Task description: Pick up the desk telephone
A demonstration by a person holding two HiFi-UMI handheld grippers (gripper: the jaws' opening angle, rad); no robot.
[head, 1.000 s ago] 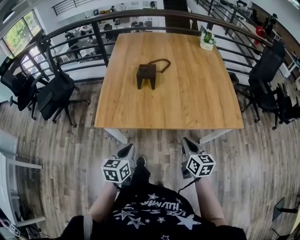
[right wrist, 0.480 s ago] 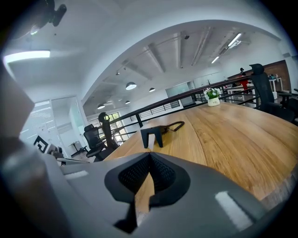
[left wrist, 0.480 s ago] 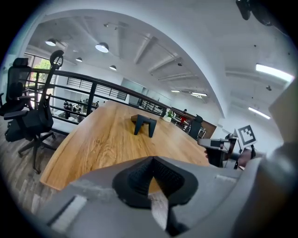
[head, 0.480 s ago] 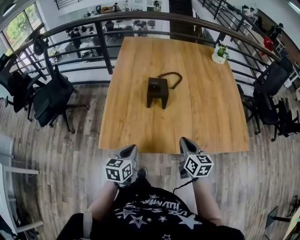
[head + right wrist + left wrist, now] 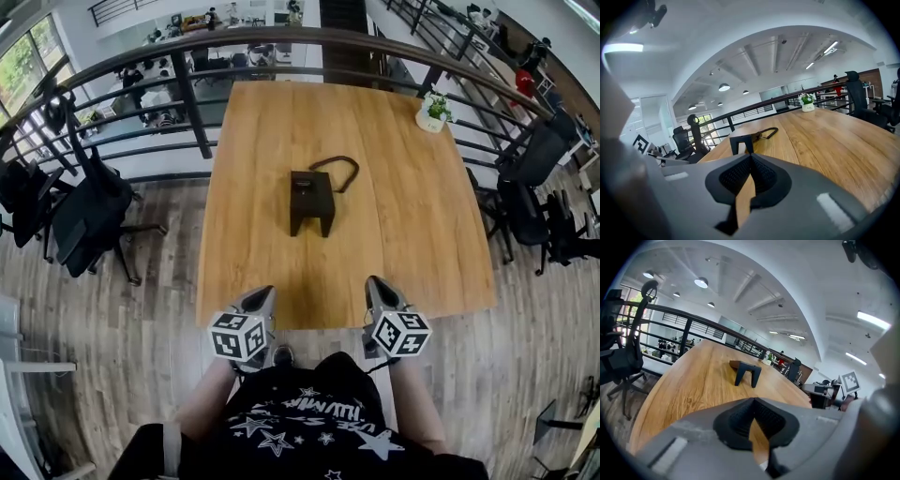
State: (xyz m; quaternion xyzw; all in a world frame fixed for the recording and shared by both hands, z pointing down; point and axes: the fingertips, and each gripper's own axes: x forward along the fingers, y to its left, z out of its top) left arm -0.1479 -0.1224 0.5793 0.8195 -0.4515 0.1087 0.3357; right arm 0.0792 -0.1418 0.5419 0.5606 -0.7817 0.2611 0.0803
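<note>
The desk telephone (image 5: 312, 200) is a dark, low block standing on the wooden table (image 5: 403, 234), a little past its middle. Its black cord (image 5: 337, 167) loops behind it. My left gripper (image 5: 261, 296) and right gripper (image 5: 376, 285) hover side by side at the table's near edge, both well short of the phone. Each is shut with nothing between its pads. In the left gripper view the telephone (image 5: 745, 371) stands ahead beyond the closed left gripper (image 5: 752, 401). In the right gripper view the telephone (image 5: 742, 140) lies ahead and slightly left of the closed right gripper (image 5: 750, 157).
A small potted plant (image 5: 432, 111) stands at the table's far right corner. A black railing (image 5: 187, 103) runs behind the table. Office chairs stand on the left (image 5: 80, 211) and on the right (image 5: 534, 202). Wood floor surrounds the table.
Both grippers have come forward from over the floor to the table's near edge. The table and telephone now sit closer in the head view. The jaws stayed shut.
</note>
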